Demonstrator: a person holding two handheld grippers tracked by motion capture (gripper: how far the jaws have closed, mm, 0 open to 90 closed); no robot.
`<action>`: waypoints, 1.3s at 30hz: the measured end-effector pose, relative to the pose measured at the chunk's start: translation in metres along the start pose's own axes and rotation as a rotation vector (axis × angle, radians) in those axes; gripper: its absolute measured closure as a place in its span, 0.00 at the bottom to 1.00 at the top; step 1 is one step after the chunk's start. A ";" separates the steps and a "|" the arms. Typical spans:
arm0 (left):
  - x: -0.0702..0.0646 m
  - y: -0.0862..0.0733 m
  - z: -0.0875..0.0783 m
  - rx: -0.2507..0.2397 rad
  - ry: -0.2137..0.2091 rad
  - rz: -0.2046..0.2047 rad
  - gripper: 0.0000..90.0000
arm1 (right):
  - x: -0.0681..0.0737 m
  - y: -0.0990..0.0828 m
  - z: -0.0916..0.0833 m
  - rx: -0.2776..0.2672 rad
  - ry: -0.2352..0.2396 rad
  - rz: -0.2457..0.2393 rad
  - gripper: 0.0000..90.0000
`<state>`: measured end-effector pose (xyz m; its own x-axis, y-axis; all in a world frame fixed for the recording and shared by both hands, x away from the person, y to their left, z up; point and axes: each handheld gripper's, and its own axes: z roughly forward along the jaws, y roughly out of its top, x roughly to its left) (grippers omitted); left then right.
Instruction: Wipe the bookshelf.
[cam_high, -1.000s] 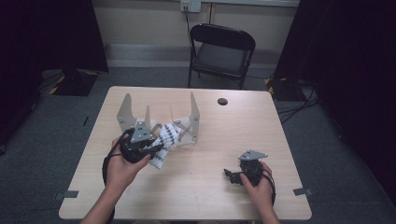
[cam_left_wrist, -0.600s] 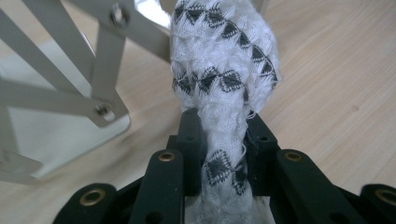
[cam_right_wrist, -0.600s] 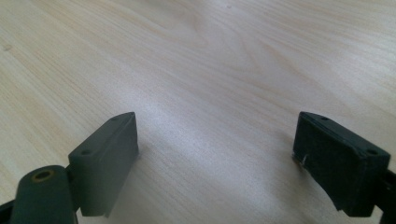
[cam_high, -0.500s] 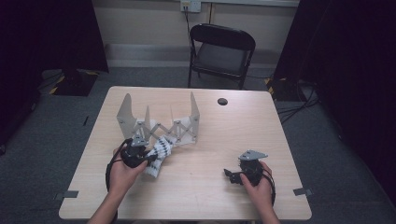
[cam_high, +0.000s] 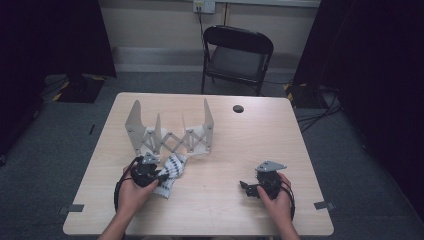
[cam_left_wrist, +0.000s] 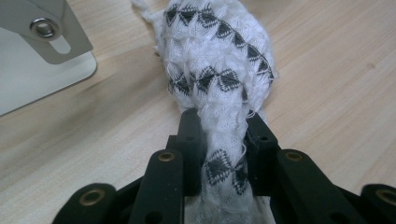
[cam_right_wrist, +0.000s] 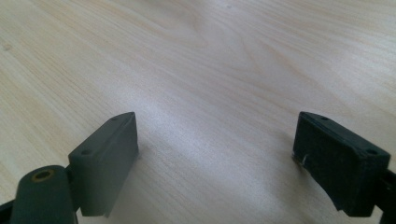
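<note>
Left gripper (cam_left_wrist: 223, 135): clamping its jaws on a white cloth with black diamond patterning (cam_left_wrist: 215, 70), whose bunched end is lying on the wooden table (cam_high: 225, 150).
Cloth position: resting just in front of the grey folding rack (cam_high: 170, 132), near the table's front left.
Right gripper (cam_right_wrist: 217, 158): sitting low over bare table, jaws standing wide apart, holding nothing.
Writing: none readable.
</note>
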<state>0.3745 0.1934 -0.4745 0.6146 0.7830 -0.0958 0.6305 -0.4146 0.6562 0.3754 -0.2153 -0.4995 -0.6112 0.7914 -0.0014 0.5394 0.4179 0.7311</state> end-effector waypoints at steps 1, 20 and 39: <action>-0.001 0.001 -0.002 0.000 -0.006 0.006 0.80 | 0.000 0.000 0.000 0.000 0.000 0.000 0.15; -0.014 0.059 -0.078 -0.213 0.029 0.086 0.80 | 0.000 0.000 0.000 -0.001 0.002 -0.001 0.15; 0.004 0.003 -0.010 -0.051 0.028 -0.024 0.80 | 0.000 0.000 0.000 0.000 0.002 -0.002 0.15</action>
<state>0.3741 0.1996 -0.4652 0.5852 0.8057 -0.0914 0.6195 -0.3715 0.6915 0.3758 -0.2151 -0.4995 -0.6133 0.7898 -0.0018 0.5383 0.4197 0.7308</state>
